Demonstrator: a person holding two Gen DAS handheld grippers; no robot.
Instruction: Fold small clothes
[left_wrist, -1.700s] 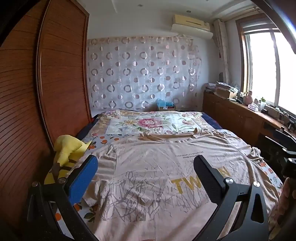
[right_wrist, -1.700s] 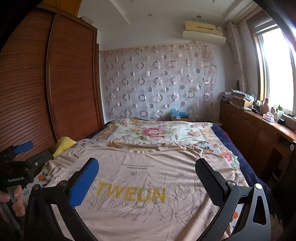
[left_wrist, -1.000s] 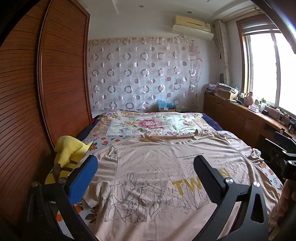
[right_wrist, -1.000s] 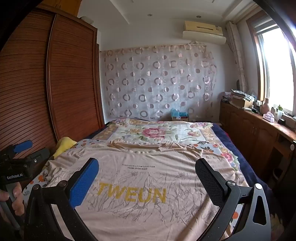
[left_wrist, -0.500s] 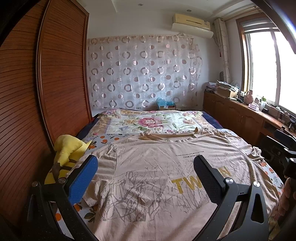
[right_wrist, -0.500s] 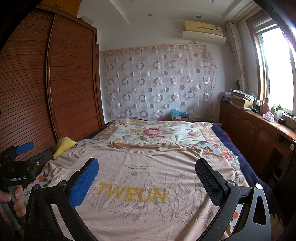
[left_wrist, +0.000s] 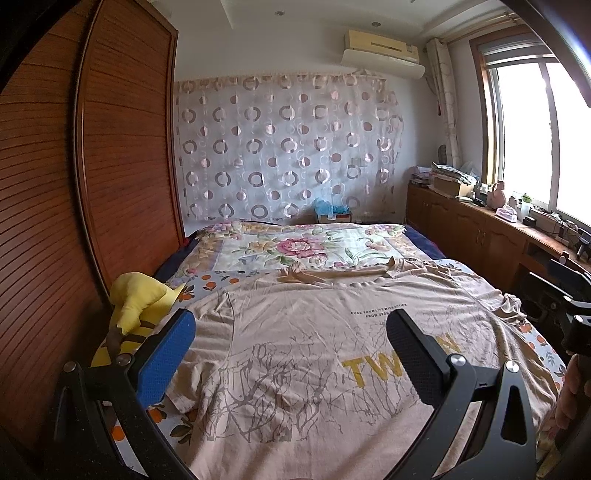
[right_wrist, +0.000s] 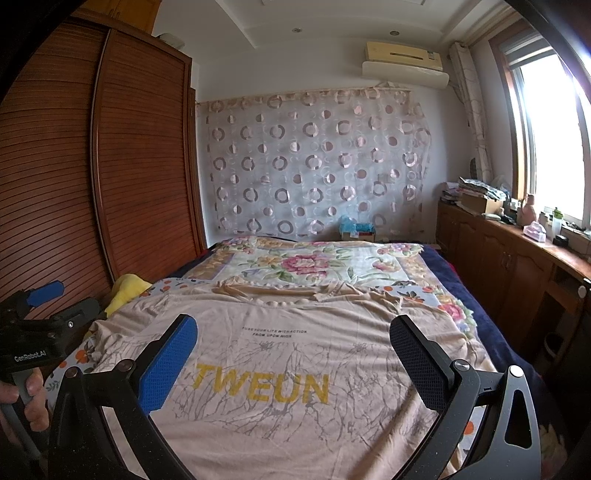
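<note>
A beige T-shirt (left_wrist: 314, 354) (right_wrist: 280, 354) with yellow "TWEUN" lettering and grey branch print lies spread flat, front up, on the bed, collar toward the far wall. My left gripper (left_wrist: 291, 332) hovers above its left half, open and empty, one pad blue, one black. My right gripper (right_wrist: 293, 334) hangs over the shirt's middle, open and empty too. In the right wrist view the left gripper's body (right_wrist: 33, 332) shows at the left edge, held by a hand (right_wrist: 33, 402). At the far right of the left wrist view the right gripper's body (left_wrist: 565, 295) is seen.
The bed (right_wrist: 314, 258) carries a floral quilt beyond the shirt. A yellow plush toy (left_wrist: 138, 306) lies at the bed's left edge against a slatted wooden wardrobe (left_wrist: 74, 203). A wooden cabinet (right_wrist: 509, 258) with clutter runs under the window on the right.
Both views only sway slightly. The shirt lies the same and both grippers stay open above it.
</note>
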